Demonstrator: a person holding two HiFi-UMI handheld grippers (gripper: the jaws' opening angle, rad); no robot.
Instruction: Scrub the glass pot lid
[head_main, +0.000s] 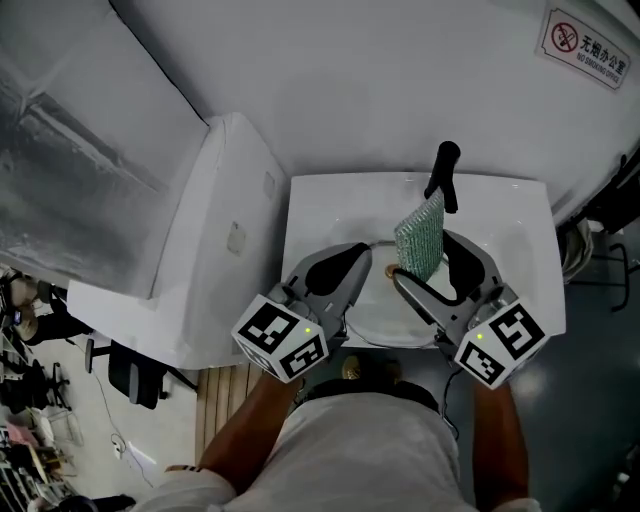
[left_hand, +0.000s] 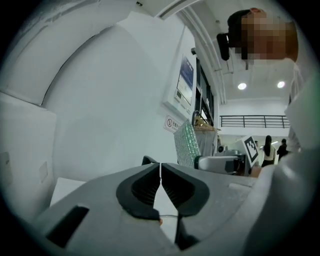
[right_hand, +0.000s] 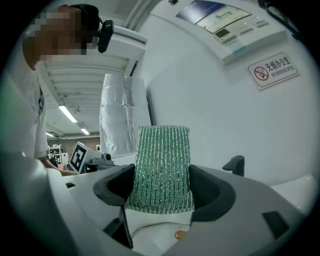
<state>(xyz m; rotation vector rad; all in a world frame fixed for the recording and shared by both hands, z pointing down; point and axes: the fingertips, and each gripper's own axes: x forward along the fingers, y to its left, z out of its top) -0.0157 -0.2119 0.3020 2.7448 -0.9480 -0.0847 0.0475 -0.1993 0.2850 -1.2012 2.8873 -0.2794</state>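
The glass pot lid (head_main: 385, 322) lies in the white sink (head_main: 312, 205), its brass knob (head_main: 390, 270) pointing up. My left gripper (head_main: 362, 258) reaches over the lid's left edge. In the left gripper view the left gripper (left_hand: 160, 172) has its pads together, with only a thin pale sliver of the lid's rim between them. The right gripper (head_main: 425, 262) is shut on a green scrub sponge (head_main: 420, 235), which stands upright above the lid. In the right gripper view the sponge (right_hand: 162, 165) fills the gap between the right gripper's (right_hand: 161, 187) pads, and the knob (right_hand: 180, 234) shows below.
A black faucet (head_main: 445, 175) rises at the back of the sink, just behind the sponge. A tall white cabinet (head_main: 200, 250) adjoins the sink's left side. The white wall behind carries a no-smoking sign (head_main: 585, 45). The person's legs stand against the front rim.
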